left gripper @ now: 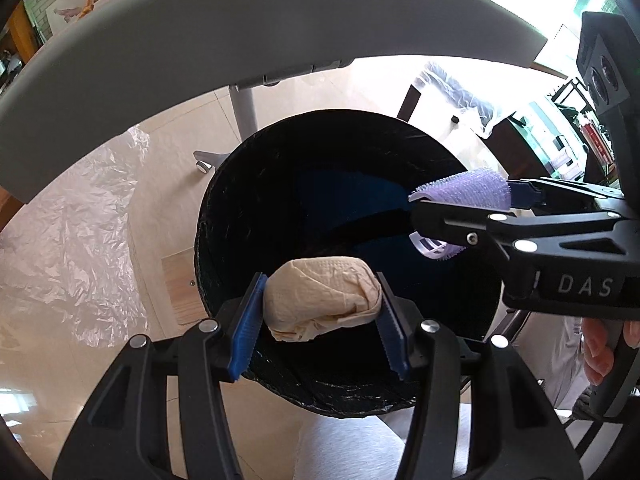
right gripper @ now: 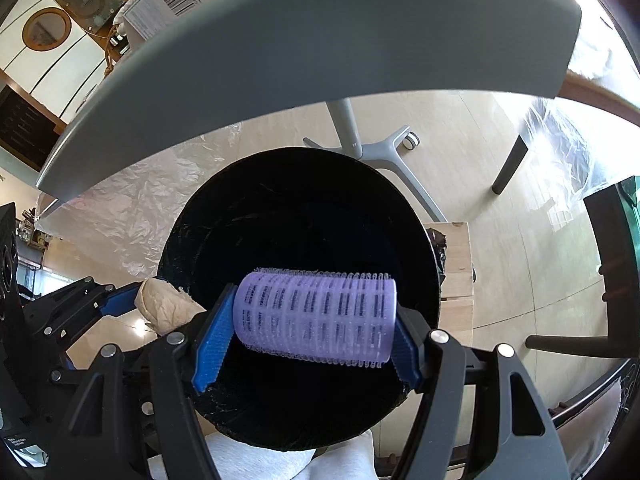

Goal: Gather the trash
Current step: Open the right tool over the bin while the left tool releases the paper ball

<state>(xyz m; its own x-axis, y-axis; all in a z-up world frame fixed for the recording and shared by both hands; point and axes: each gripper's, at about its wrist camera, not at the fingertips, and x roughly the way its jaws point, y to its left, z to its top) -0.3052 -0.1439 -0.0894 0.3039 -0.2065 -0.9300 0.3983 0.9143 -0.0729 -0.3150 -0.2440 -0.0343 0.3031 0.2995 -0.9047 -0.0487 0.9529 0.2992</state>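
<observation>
A round bin lined with a black bag (left gripper: 248, 200) stands on the floor under both grippers; it also shows in the right wrist view (right gripper: 240, 224). My left gripper (left gripper: 322, 322) is shut on a crumpled beige paper wad (left gripper: 324, 298) and holds it over the bin's near rim. My right gripper (right gripper: 306, 340) is shut on a purple hair roller (right gripper: 316, 314), held lengthwise between the blue pads over the bin's opening. The right gripper (left gripper: 460, 216) with the roller (left gripper: 468, 190) shows at the right of the left wrist view. The wad (right gripper: 164, 304) shows at the left of the right wrist view.
A grey table edge (left gripper: 248, 20) arches above the bin, on a grey wheeled leg (right gripper: 360, 140). Clear plastic sheeting (left gripper: 72, 232) lies on the tiled floor at left. A wooden board (right gripper: 456, 280) sits beside the bin. Dark furniture (right gripper: 612, 264) stands at right.
</observation>
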